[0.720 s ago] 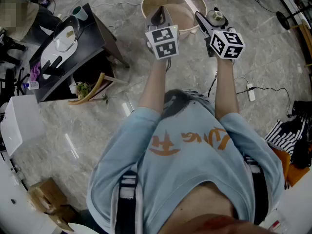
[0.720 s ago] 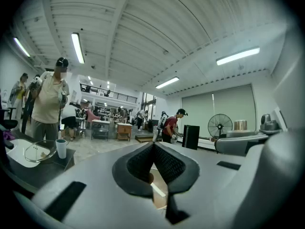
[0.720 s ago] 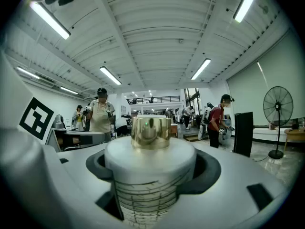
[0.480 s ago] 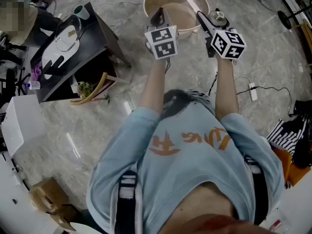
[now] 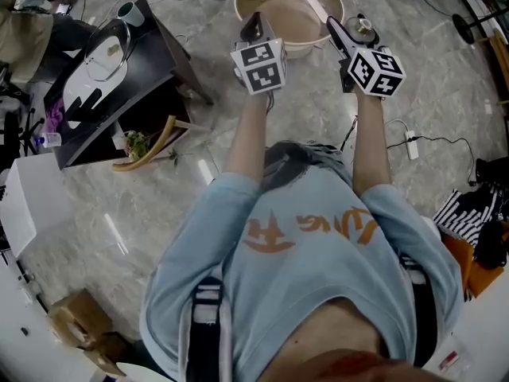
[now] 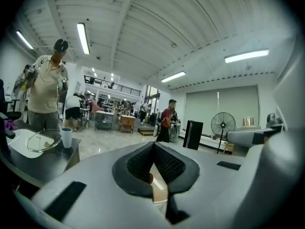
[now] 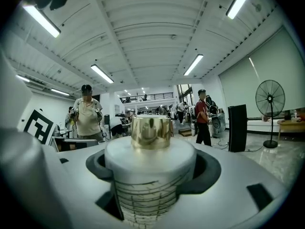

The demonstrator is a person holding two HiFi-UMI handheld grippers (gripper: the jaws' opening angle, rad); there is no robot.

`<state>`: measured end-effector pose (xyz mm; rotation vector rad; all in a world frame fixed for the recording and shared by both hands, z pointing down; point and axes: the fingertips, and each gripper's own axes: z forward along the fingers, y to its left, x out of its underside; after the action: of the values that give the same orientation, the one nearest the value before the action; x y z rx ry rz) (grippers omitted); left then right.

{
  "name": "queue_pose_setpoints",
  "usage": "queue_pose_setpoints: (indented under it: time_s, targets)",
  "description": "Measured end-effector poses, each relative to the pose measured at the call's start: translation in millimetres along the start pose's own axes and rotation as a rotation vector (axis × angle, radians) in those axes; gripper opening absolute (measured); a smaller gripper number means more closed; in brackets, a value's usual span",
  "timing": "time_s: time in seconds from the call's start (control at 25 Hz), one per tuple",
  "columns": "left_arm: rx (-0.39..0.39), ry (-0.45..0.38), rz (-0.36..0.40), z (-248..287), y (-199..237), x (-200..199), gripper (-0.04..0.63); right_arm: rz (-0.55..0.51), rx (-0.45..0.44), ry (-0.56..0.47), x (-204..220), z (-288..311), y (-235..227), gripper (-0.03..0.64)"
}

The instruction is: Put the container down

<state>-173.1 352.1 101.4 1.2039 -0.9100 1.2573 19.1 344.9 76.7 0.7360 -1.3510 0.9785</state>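
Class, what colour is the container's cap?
Shiny gold; the cap shows best in the right gripper view.

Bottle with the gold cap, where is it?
The bottle sits upright between the right gripper's jaws, which grip its white body. In the head view it's at the top right, just right of the round beige basin.

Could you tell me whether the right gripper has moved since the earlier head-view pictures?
Yes, slightly. In the head view the right gripper, shut on the container, has drifted right and towards the person, closer to the white power strip.
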Motion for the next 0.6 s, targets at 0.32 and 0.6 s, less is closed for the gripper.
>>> queue_pose_setpoints:
  time_s: [0.32,0.6]
  targets:
    - [0.031,0.024,-0.037,10.6,-0.4,14.4,0.025,-0.005,0.046,0.043,12.3,-4.0,-12.6,0.359]
    - [0.05,0.057,-0.067,23.1,-7.1,24.0,0.025,-0.019,0.072,0.072,21.4,-3.9,-26.2,0.359]
